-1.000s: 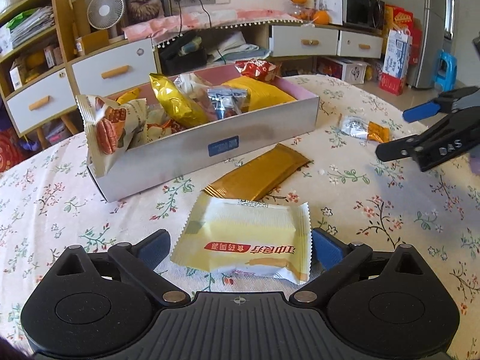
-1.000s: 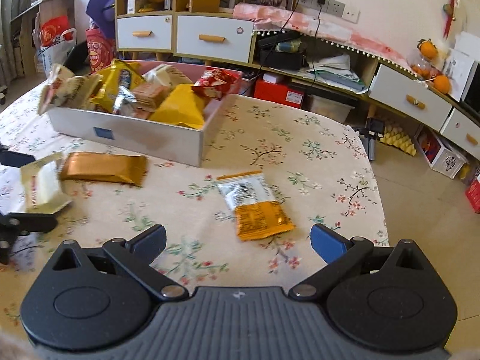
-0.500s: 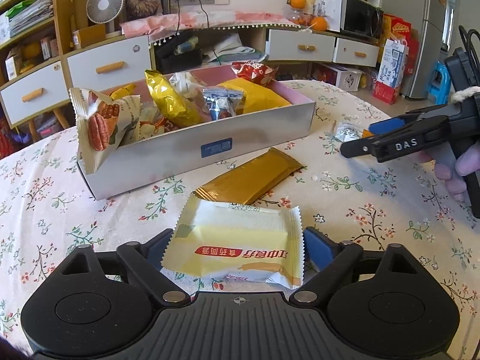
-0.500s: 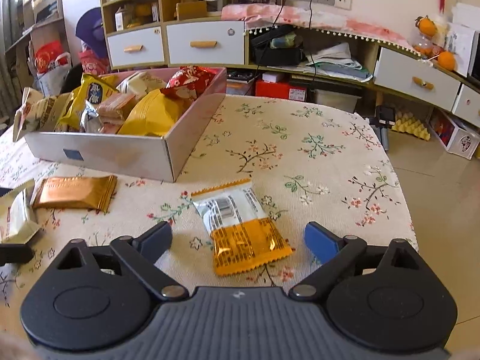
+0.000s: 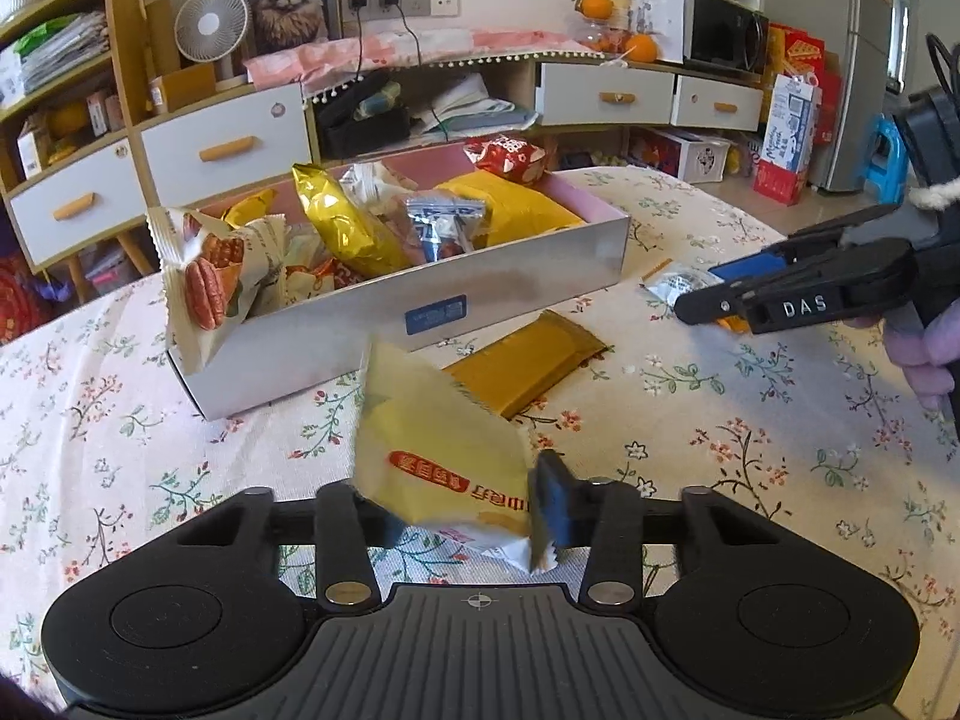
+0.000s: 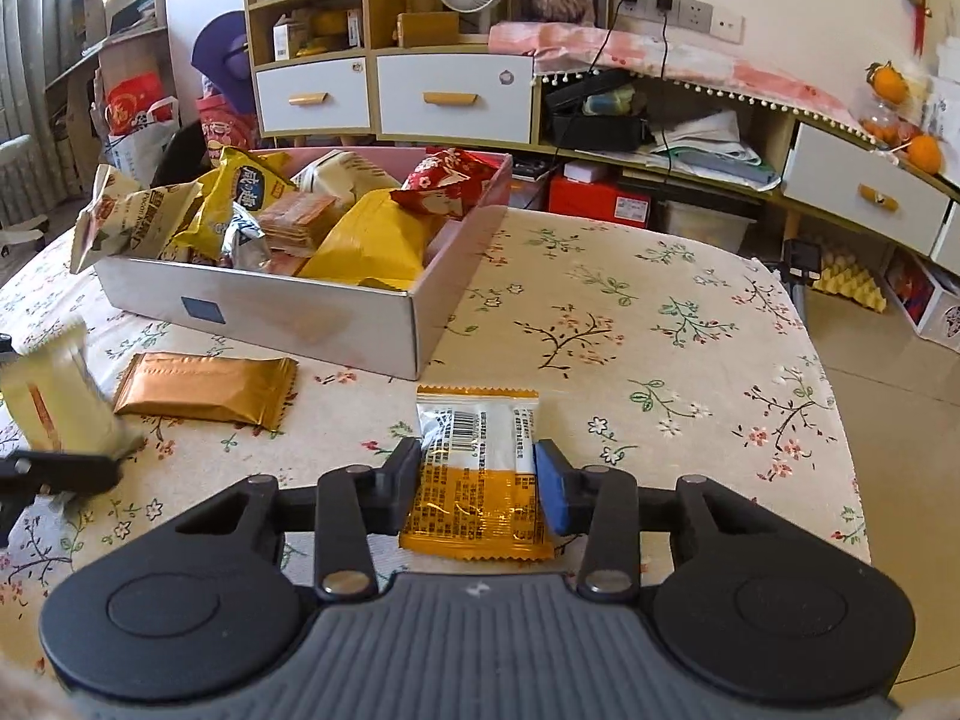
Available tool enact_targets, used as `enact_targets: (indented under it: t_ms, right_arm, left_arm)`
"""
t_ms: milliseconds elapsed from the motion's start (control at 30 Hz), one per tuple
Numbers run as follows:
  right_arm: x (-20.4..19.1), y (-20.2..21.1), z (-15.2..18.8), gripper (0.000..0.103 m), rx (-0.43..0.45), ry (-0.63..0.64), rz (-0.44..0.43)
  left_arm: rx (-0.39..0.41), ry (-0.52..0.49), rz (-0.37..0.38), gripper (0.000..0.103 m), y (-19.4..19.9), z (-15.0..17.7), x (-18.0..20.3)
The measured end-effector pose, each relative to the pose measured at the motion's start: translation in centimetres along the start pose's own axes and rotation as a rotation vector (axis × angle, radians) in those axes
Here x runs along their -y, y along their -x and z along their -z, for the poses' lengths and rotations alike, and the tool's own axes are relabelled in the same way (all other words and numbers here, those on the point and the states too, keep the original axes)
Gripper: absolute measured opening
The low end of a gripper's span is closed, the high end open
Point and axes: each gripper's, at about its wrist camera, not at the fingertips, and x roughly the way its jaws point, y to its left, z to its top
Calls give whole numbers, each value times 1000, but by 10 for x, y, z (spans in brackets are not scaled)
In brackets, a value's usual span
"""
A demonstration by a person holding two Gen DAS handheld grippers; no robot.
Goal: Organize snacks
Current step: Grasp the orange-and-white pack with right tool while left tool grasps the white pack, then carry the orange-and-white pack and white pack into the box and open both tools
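Floral desk (image 6: pixel 630 312), bare toward its right edge. Left tongs (image 5: pixel 459 507) closing, pads pinching yellow packet (image 5: pixel 432 450), tilted, lower end hidden. Right tongs (image 6: pixel 477 483) closing on orange-white packet (image 6: pixel 480 468), flat on desk. Gold packet (image 6: pixel 204 387) beside full box (image 6: pixel 288 312).

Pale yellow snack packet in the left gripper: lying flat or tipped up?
Tipped up. The pale yellow packet stands tilted between the closing left gripper fingers, its far edge raised off the tablecloth.
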Motion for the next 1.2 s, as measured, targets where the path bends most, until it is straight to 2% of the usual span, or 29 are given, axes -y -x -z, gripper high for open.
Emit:
enact_targets:
  t_ms: [200, 267, 367, 833, 1033, 1200]
  right_arm:
    - [-5, 2, -1, 37, -9, 15, -18]
    - [-7, 5, -2, 37, -5, 19, -25]
    - [-12, 10, -4, 37, 5, 23, -40]
    - [-35, 30, -14, 37, 50, 44, -107]
    - [-44, 33, -37, 37, 108, 24, -127]
    - [-48, 19, -66, 37, 143, 0, -122]
  left_arm:
    - [-3, 7, 5, 28, 1, -1, -4]
    - [-3, 9, 6, 20, 2, -1, -5]
    - [2, 19, 9, 14, 4, -1, -6]
    - [67, 74, 5, 12, 26, -17, -12]
    - [89, 93, -25, 12, 30, -49, -21]
    - [74, 83, -52, 13, 17, -93, -42]
